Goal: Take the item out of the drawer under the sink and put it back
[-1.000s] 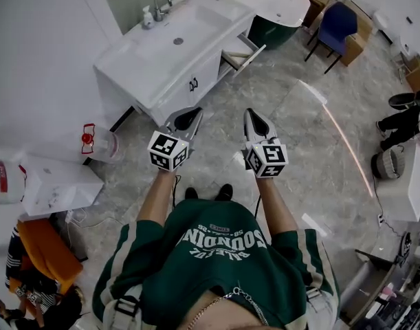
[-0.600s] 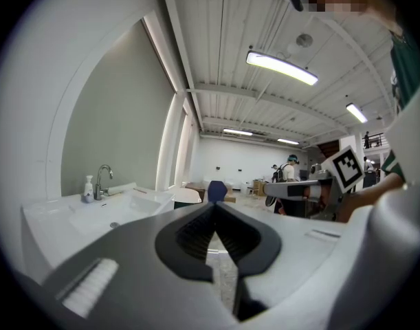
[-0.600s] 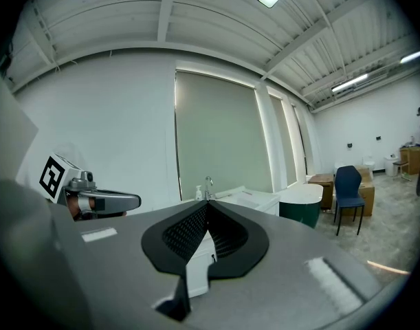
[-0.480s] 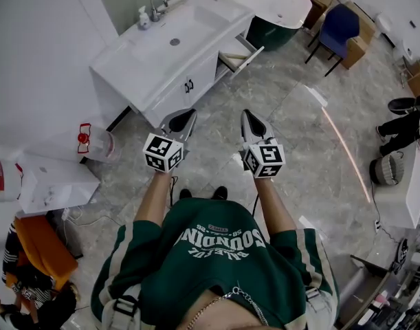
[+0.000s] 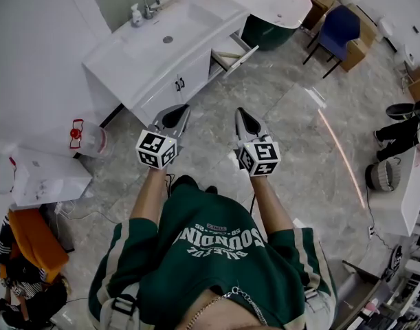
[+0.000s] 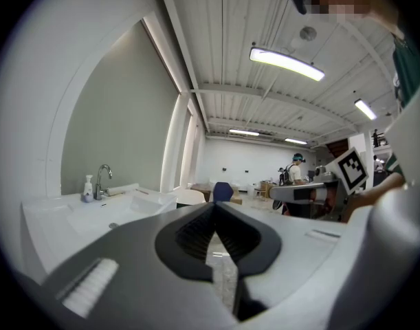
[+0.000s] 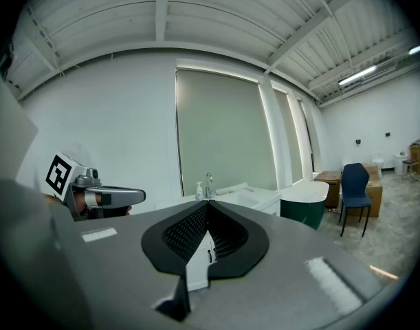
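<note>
The left gripper (image 5: 177, 112) and right gripper (image 5: 242, 115) are both closed on nothing, held side by side and well apart from the sink (image 5: 165, 36). Below it, the drawer (image 5: 230, 52) stands pulled out at the cabinet's (image 5: 175, 81) far end; the item inside cannot be made out. It seems best to come close first, then open one gripper above the drawer before reaching in.

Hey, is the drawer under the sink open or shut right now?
Open. The drawer juts out from the cabinet below the sink, its inside showing; its contents can't be made out.
</note>
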The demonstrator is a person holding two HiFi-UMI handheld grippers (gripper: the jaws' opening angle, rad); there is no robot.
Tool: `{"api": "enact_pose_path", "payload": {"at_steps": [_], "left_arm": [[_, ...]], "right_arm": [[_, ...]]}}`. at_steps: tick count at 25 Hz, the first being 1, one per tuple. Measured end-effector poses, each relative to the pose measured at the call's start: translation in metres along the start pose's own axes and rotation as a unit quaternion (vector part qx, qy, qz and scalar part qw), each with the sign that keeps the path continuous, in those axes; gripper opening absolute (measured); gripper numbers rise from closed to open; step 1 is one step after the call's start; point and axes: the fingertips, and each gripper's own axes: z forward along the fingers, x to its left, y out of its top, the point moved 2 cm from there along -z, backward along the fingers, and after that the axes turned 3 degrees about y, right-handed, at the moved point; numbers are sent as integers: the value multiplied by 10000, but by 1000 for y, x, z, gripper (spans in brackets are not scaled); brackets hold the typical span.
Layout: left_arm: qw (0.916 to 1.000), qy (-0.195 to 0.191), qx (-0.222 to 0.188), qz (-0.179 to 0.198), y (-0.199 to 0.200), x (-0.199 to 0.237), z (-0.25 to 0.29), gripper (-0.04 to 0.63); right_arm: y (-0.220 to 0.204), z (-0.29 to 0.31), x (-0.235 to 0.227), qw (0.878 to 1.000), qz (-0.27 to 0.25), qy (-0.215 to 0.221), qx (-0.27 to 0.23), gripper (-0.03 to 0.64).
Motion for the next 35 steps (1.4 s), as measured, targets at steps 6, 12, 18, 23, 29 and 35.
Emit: {"api": "enact_pose_path", "payload": {"at_steps": [6,12,18,23,29,35], "left_arm": [[10000,2,21,-16,0,0,18,49],[9999,33,93,-61,-5,27,53,49],[9999,64,53,-122,1,74,108,49],[9998,79,102,-146,9,124,159,49],[9995,139,154,-224,22,190,212,49],[9991,159,219,-341,25,246,251,49]], "right_arm": [[-4,12,-19,9999,18,100,72,3],[0,49,-40,9997,-140,159,81,3],[9,112,-71,9996,-155,184,136,3],[15,180,-95,9991,-180,262,265,3],[31,269,-113,9982,-192,390,406,3],[38,343,-124,9972,-231,452,548,3]]}}
